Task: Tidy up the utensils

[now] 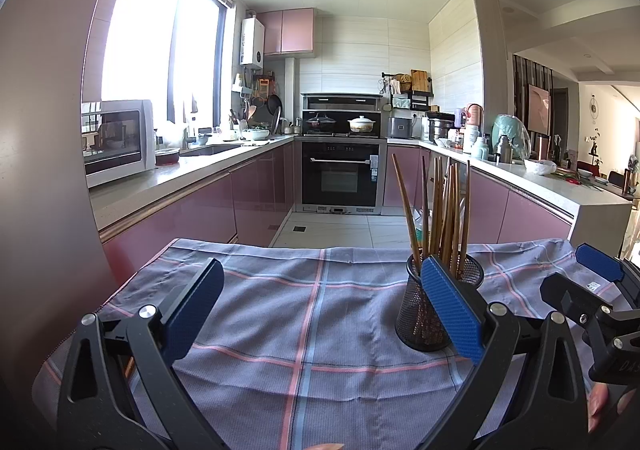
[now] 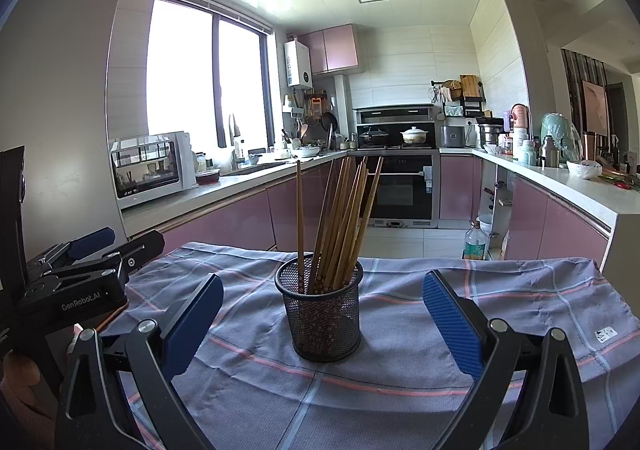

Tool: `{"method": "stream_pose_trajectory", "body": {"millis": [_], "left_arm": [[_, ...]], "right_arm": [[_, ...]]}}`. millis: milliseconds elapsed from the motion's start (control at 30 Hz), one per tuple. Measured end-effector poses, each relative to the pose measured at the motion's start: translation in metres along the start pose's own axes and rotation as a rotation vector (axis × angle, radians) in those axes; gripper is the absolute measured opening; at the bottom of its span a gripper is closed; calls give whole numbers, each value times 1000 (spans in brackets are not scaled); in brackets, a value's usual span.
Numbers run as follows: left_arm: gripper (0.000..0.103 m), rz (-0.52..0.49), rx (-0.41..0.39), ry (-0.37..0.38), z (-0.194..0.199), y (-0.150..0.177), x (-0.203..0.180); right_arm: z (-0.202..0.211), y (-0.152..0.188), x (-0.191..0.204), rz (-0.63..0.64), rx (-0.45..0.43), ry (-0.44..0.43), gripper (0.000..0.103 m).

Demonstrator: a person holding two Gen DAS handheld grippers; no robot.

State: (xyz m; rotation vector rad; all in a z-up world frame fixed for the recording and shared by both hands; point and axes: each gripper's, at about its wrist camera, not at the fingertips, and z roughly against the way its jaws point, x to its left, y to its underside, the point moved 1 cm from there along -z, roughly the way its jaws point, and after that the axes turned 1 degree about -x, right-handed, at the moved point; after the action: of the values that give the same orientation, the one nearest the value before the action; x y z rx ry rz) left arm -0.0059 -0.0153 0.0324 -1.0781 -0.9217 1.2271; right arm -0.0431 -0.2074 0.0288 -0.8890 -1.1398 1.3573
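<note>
Standing in a mesh cup (image 2: 322,310) on plaid cloth (image 2: 400,390), chopsticks (image 2: 340,222) centred between wide right gripper (image 2: 322,324) fingers, beside wide, empty left gripper (image 1: 320,314).

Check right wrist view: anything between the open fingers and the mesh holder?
Nothing but bare plaid cloth between the right hand-held gripper and the mesh holder of chopsticks.

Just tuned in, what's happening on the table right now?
A person holds two grippers over a plaid cloth. Both the left gripper and right gripper are open and empty. A black mesh holder stands upright on the cloth, full of wooden chopsticks. Nothing is gripped yet.
</note>
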Motion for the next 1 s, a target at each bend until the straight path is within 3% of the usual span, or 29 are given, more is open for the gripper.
{"method": "stream_pose_trajectory", "body": {"millis": [1000], "left_arm": [[97,-2,2,1,-2,1,0]], "right_arm": [[0,1,-2,-9,1,0,96]]}}
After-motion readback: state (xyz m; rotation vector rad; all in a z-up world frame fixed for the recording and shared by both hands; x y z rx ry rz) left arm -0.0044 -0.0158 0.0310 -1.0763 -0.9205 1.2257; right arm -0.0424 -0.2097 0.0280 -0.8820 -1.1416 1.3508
